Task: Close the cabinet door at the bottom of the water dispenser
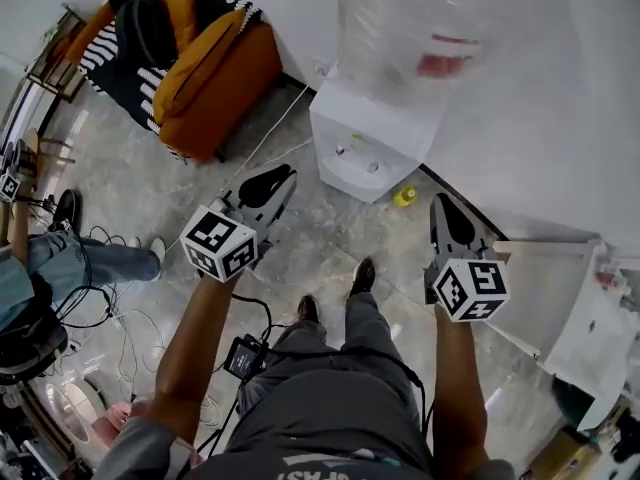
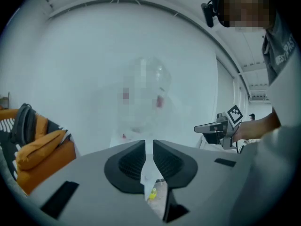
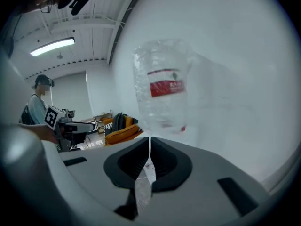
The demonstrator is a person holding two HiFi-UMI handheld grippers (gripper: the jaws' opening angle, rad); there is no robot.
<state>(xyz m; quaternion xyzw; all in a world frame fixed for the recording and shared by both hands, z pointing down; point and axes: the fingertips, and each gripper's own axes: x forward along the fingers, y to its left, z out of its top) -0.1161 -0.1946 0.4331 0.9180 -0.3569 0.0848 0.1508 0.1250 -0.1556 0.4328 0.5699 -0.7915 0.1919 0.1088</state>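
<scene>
Well, dispenser (image 1: 370, 153) dead ahead at 12 o'clock, its low door out of sight from above.
Left claw (image 1: 286, 174) and right claw (image 1: 439, 202) are pinched almost shut, empty; stooping for the door, one could clip the bottle (image 1: 420, 28), or trip on the cables (image 1: 120, 320) at 8 o'clock.

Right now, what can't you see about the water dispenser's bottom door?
- Head view: looking down on the water dispenser, its own top hides the cabinet door; open or shut is unclear.
- Left gripper view: a mosaic patch blurs the water bottle.
- Right gripper view: the right gripper covers everything under the bottle.
</scene>
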